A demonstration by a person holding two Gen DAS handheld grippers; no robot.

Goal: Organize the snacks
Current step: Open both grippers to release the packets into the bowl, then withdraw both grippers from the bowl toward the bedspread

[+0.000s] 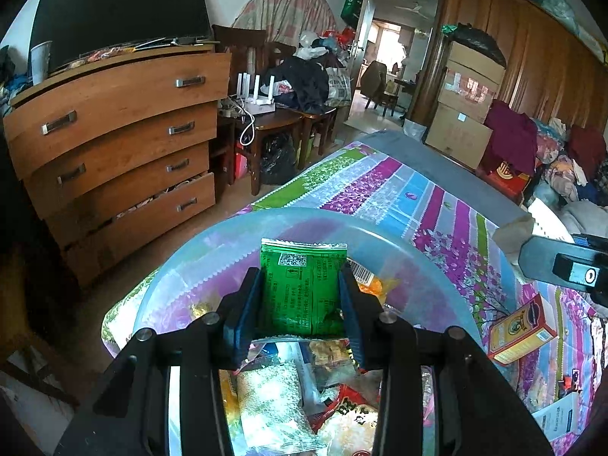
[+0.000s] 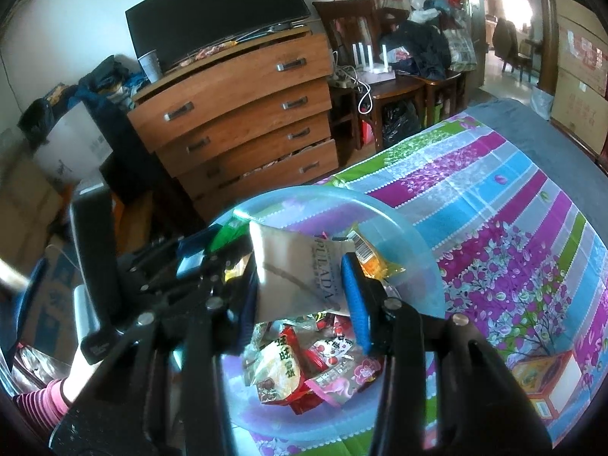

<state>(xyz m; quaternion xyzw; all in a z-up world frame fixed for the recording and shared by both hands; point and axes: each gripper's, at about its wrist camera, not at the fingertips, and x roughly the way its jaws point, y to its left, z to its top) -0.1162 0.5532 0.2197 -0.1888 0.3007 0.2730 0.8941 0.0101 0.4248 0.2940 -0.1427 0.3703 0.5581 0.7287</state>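
In the left wrist view my left gripper (image 1: 302,288) is shut on a green snack packet (image 1: 304,266), held upright between the blue pads. It hangs over a translucent blue basin (image 1: 380,237) holding several snack packets (image 1: 273,399). In the right wrist view my right gripper (image 2: 300,285) is shut on a white packet with dark lettering (image 2: 288,250) above the same basin (image 2: 402,228). Red and white snack bags (image 2: 300,364) lie below it. An orange barcoded packet (image 2: 370,260) leans on the far wall. The left gripper's fingers (image 2: 197,250) show close at the left.
The basin stands on a bed with a striped floral cover (image 1: 380,186). A yellow box (image 1: 520,330) and a white box (image 1: 562,418) lie to the basin's right. A wooden dresser (image 1: 114,133) stands beyond the bed's edge. A pink sleeve (image 2: 41,402) shows at lower left.
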